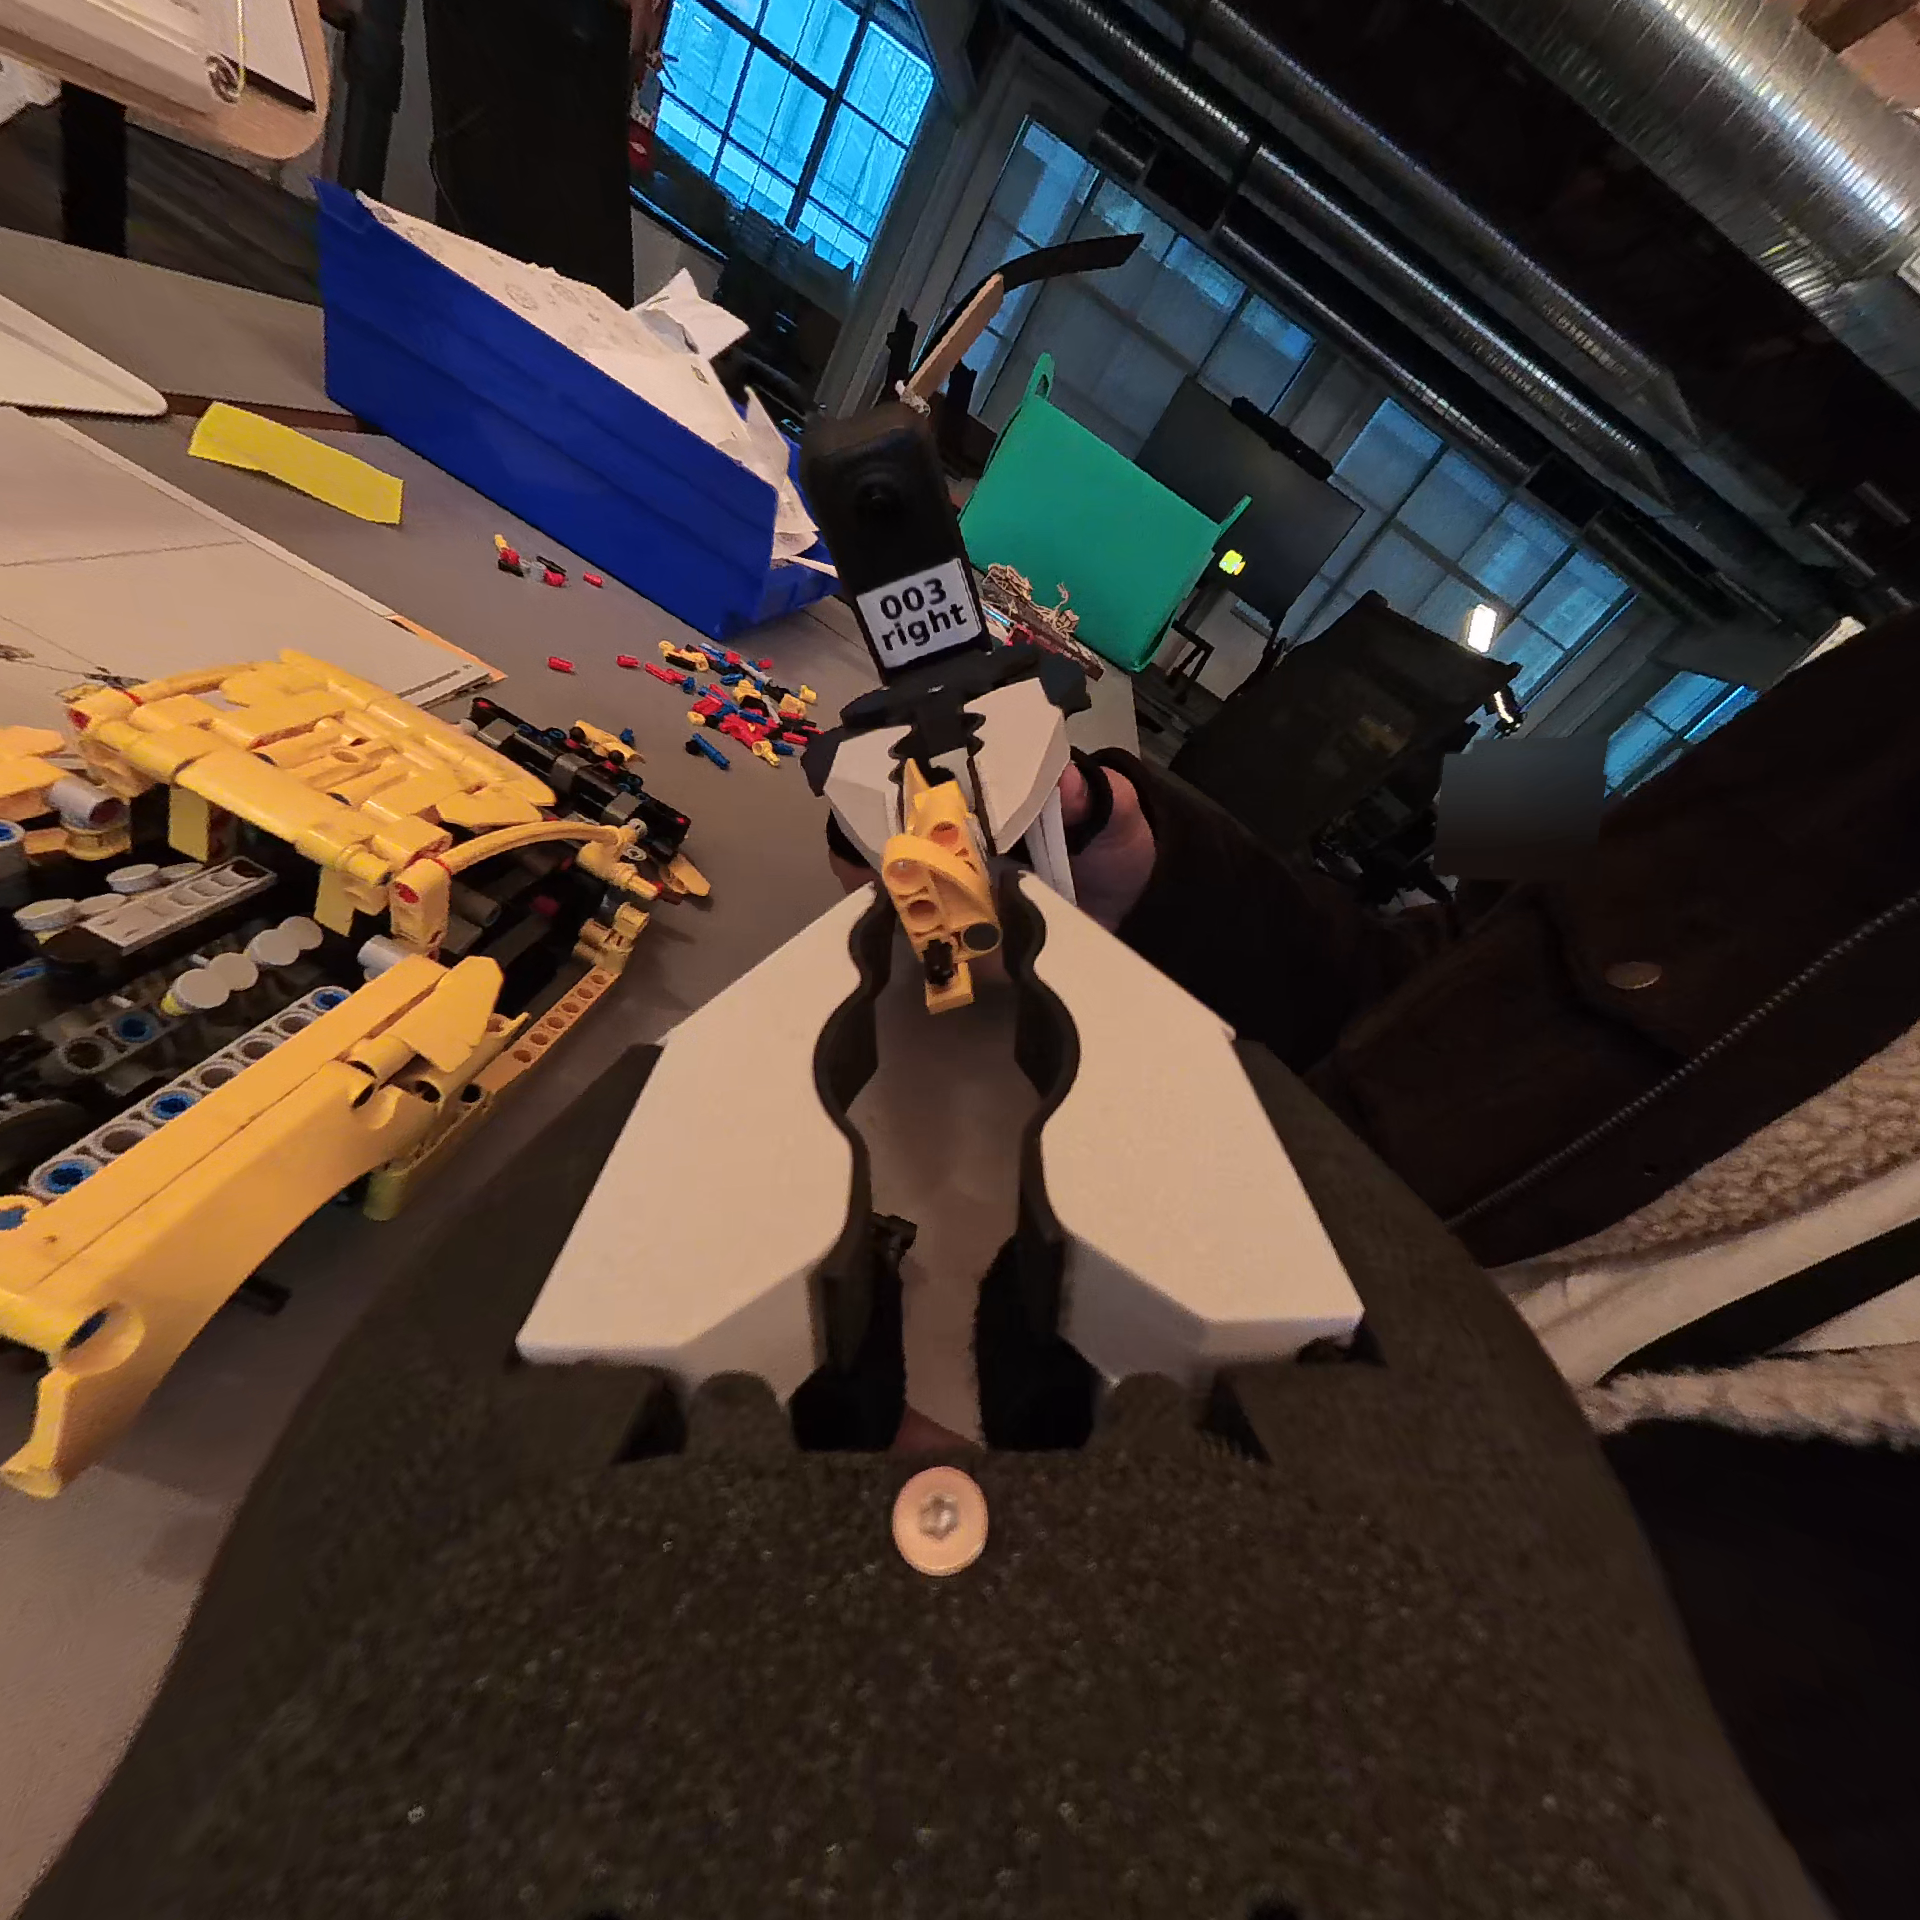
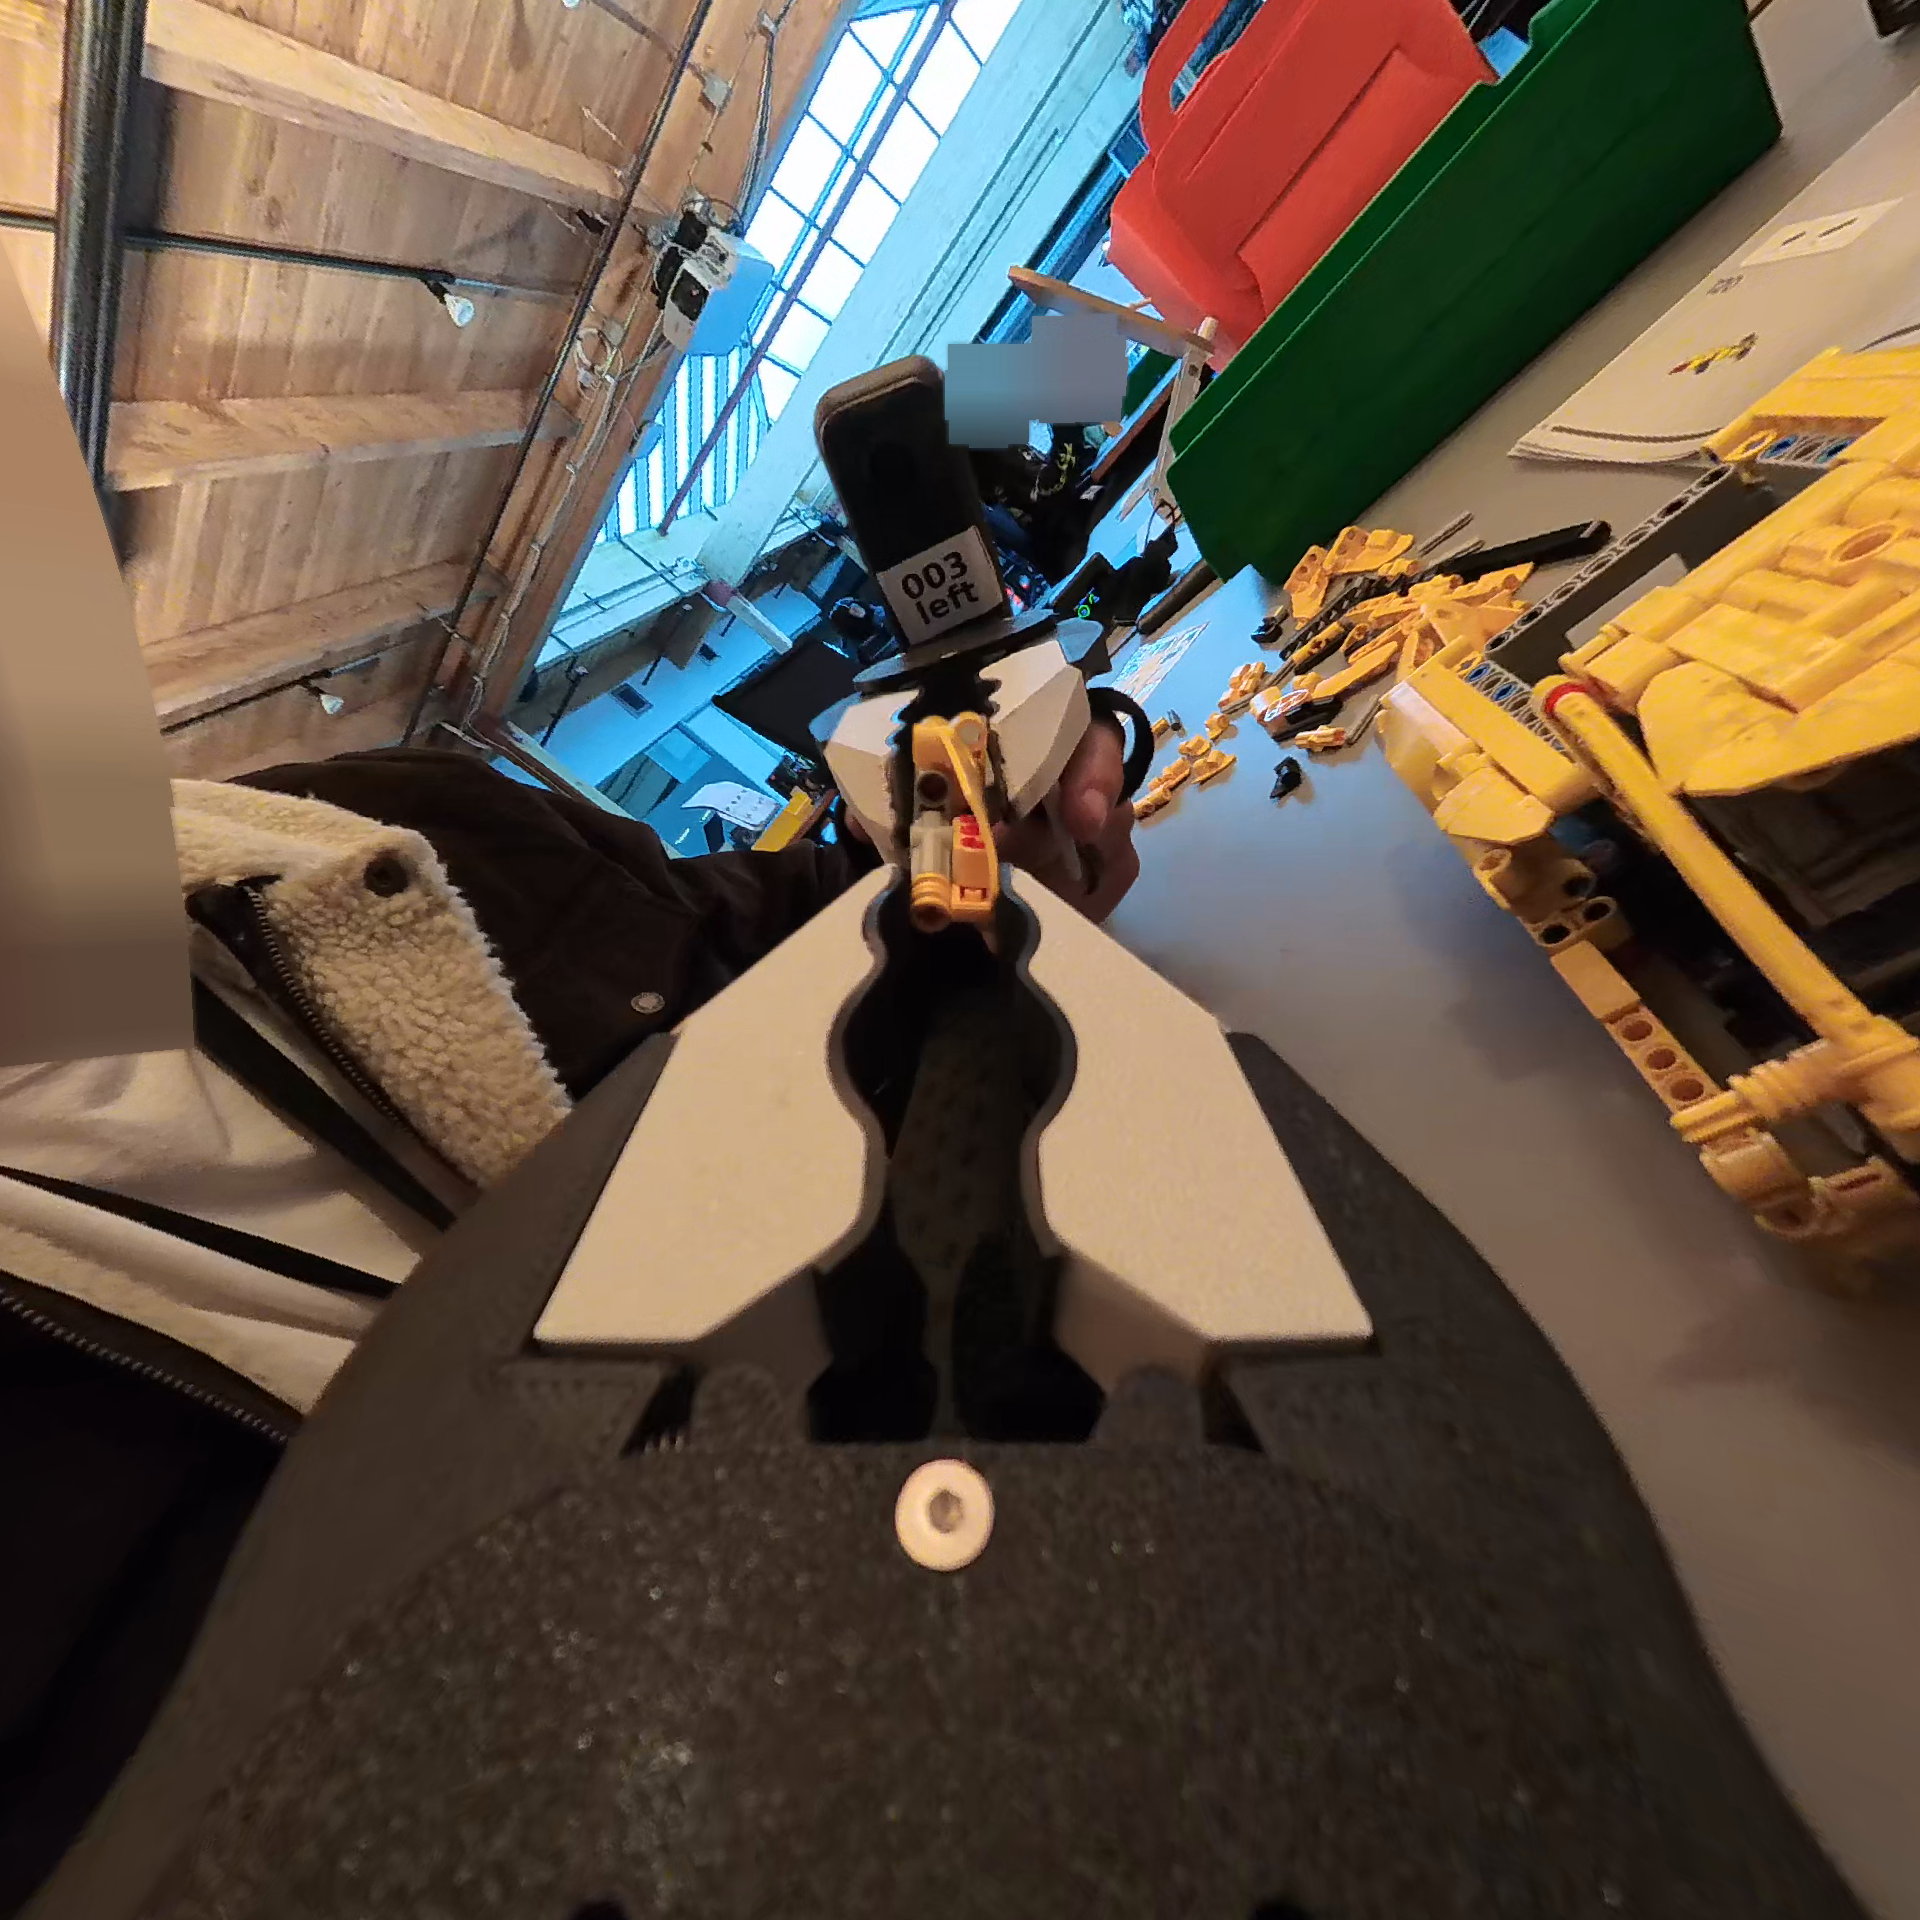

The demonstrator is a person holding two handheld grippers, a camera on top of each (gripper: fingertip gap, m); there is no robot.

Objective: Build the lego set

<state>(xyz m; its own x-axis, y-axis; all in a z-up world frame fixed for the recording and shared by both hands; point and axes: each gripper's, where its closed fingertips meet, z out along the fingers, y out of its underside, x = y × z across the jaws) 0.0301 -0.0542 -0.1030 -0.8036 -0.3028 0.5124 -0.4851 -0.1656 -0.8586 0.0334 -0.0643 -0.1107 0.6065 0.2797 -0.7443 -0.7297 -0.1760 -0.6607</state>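
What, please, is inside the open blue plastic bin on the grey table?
The blue plastic bin holds crumpled white paper sheets heaped above its rim. Anything beneath them is covered.

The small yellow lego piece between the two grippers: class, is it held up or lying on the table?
Held up. The small yellow lego piece sits between the left gripper and right gripper, above the table.

White claws point(image 1: 940, 935) with black pads flank a yellow piece point(image 1: 938, 883). The model point(image 1: 281, 894) is yellow over black, with blue pins. Red, blue and yellow bits point(image 1: 743, 712) dot the grey bench point(image 1: 499, 499). Bins: blue point(image 1: 540, 416), green point(image 2: 1455, 301), red-orange point(image 2: 1278, 135).
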